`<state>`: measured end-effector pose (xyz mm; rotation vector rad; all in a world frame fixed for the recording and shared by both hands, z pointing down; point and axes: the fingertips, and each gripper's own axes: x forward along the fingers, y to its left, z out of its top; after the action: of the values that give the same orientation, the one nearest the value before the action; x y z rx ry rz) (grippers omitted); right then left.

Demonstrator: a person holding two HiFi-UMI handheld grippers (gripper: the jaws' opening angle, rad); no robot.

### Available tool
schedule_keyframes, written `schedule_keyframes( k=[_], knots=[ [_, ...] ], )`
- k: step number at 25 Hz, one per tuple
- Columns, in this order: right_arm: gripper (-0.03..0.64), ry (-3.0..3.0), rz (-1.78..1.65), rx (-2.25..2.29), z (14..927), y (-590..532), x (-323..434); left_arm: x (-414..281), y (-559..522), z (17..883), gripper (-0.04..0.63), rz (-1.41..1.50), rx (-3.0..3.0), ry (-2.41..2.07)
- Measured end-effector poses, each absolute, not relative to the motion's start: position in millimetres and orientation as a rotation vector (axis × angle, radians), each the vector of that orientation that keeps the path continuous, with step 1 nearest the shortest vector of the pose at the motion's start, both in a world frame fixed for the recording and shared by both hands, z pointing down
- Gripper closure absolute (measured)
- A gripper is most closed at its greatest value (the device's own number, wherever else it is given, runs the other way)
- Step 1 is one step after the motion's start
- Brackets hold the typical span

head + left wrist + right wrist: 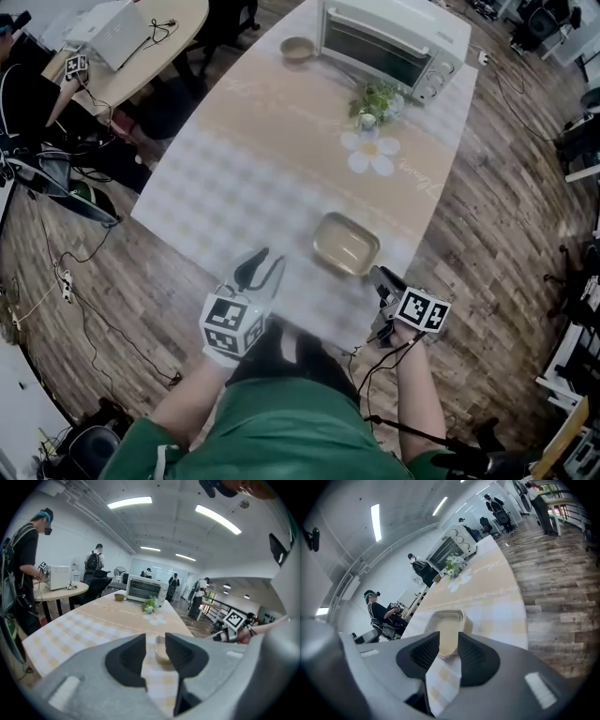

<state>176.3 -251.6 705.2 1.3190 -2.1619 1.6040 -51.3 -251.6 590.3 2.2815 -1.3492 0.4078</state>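
1. Head view, lower middle of the frame: the left claw point(265, 269) hovers over the near edge of the worktop point(234, 178), which is covered with a checked cloth. Its two dark jaws are spread apart, with nothing between them.
2. Lower right: the right claw point(382, 281) sits just off the worktop's near right corner and points toward the metal dish point(345, 244).
3. That shallow, rounded rectangular dish lies flat on the worktop, between the two claws and a little beyond them. It is nearer the right claw and touches neither.
4. Left gripper view: the jaws stand apart with a clear gap. The metal dish point(161, 651) shows through the gap, further along the cloth.
5. Right gripper view: these jaws are also parted and empty. The metal dish point(446, 620) lies just past their tips, not clamped.
6. Top of the head view: a toaster oven point(394, 37) stands at the far end, with a small bowl point(297, 47) to its left. Below the oven are a sprig of greenery point(375, 101) and a daisy-shaped mat point(369, 152).
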Motion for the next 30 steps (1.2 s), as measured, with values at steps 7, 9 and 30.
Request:
schedule_keyframes(
  k=[7, 9, 30],
  knots=[
    [0.505, -2.074, 1.747, 1.314, 734, -255, 169, -69, -256, 592, 0.466, 0.420, 2.261, -1.375],
    [0.505, -2.067, 1.769, 1.307, 738, -256, 167, -72, -257, 592, 0.466, 0.420, 2.257, -1.380],
    [0.574, -2.062, 1.777, 1.377, 728, -251, 175, -64, -257, 577, 0.468, 0.409, 2.290, -1.340]
  ],
)
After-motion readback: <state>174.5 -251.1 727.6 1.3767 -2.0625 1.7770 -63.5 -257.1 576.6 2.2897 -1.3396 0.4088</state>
